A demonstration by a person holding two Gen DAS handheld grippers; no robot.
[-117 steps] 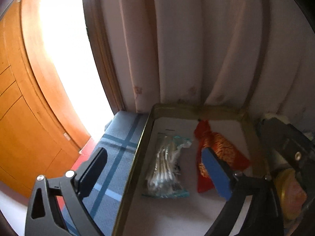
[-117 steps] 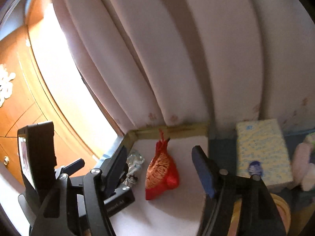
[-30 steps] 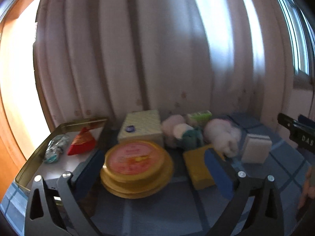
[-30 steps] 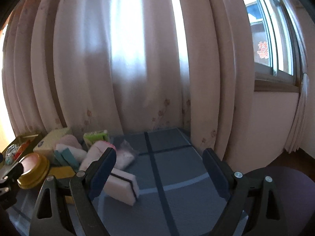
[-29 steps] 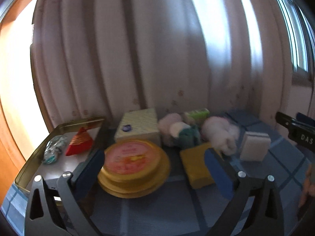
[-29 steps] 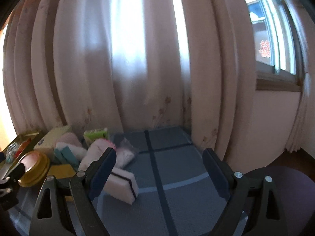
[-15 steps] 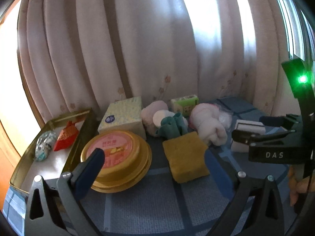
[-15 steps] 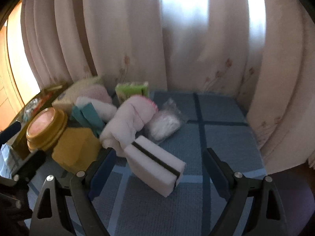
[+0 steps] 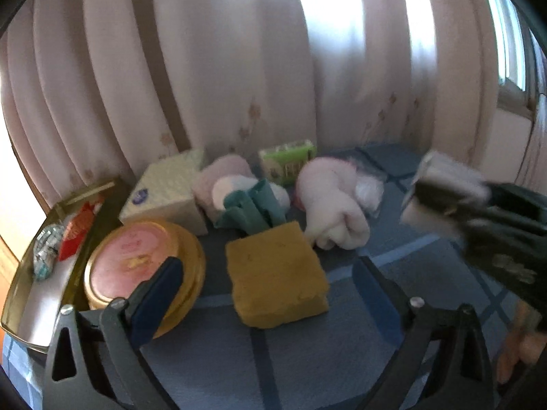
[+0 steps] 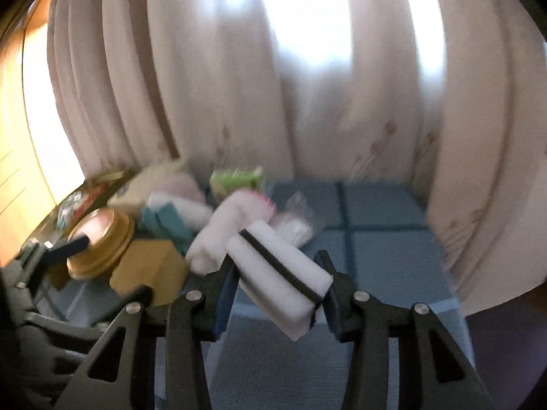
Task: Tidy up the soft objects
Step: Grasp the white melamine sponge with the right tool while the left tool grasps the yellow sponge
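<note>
Right gripper (image 10: 278,283): jaws closing on white sponge (image 10: 278,270), pads at both its sides, sponge tilted | Left gripper (image 9: 266,287): jaws wide, closing slightly, nothing held, yellow sponge (image 9: 275,273) between them on blue mat (image 9: 342,358) | Tray (image 9: 20,294): at 9 o'clock.

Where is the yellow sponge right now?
In the left wrist view the yellow sponge lies on the blue checked cloth, just ahead between the open left gripper fingers, with the round gold tin on its left and the teal cloth behind it.
</note>
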